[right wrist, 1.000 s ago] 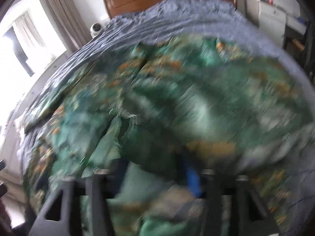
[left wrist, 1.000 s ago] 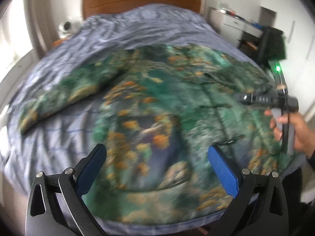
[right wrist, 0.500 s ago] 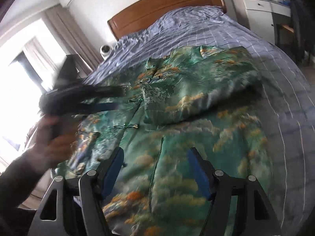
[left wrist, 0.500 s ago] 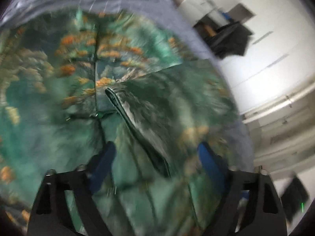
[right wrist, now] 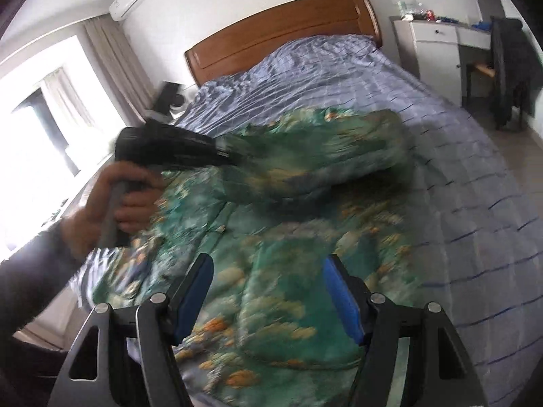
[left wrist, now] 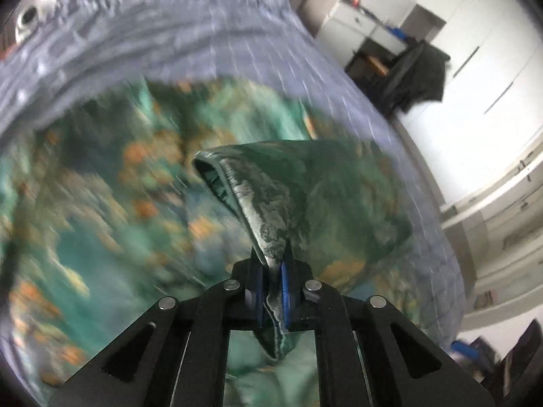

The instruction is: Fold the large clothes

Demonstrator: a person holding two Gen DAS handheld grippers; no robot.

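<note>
Right now the left gripper [left wrist: 271,291] has its blue pads pressed together on a fold of the green patterned garment [left wrist: 305,196], pinching the hemmed edge so that a flap of cloth rises from the rest and hangs over the fingers. The garment lies spread on the blue checked bedspread [left wrist: 190,34], most of it blurred in this view. From the right wrist view, the right gripper [right wrist: 268,291] hangs over the near part of the garment [right wrist: 288,271] with its blue pads [right wrist: 342,298] spread wide and nothing between them. The person's left hand [right wrist: 125,200] grips the handle of the other tool at the left, over the garment's far side. A wooden headboard [right wrist: 281,30] stands behind the bed.
</note>
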